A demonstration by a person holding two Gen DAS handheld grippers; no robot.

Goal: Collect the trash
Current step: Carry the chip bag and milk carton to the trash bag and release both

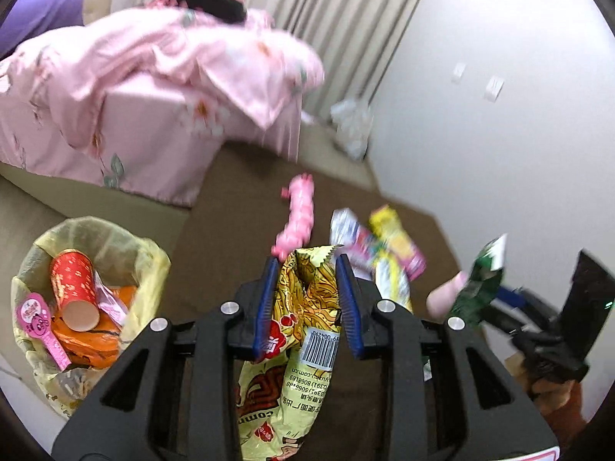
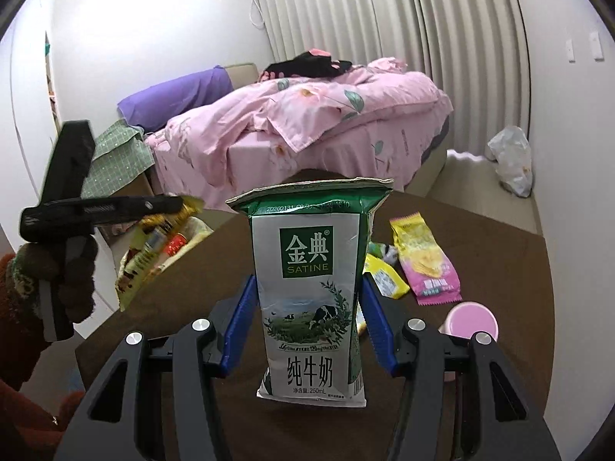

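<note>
- The left tongs are closed part-way on a yellow noodle wrapper, the blue pads pressing its crumpled upper half while the lower half hangs loose toward the camera.
- The right tongs are clamped on a green-and-white milk carton, held upright above the brown surface.
- The lined trash bin is the landmark — it sits on the floor off the surface's edge, already holding a red paper cup and an orange wrapper.
- From the bin, the noodle wrapper is up and over the surface; the carton is farther off across the surface.
- Farther from the bin than the noodle wrapper, a pink wrapper and a yellow-and-pink snack packet lie on the surface, with a pink cup near the carton.
- Risk: the wrapper is thin and slick, so it could slide out of the pads in transit.
- Risk: released short of the rim, its dangling tail may catch the liner and drop to the floor.
- Risk: the carton looks dented — too hard a squeeze could buckle it further, and any milk left might spill.
</note>
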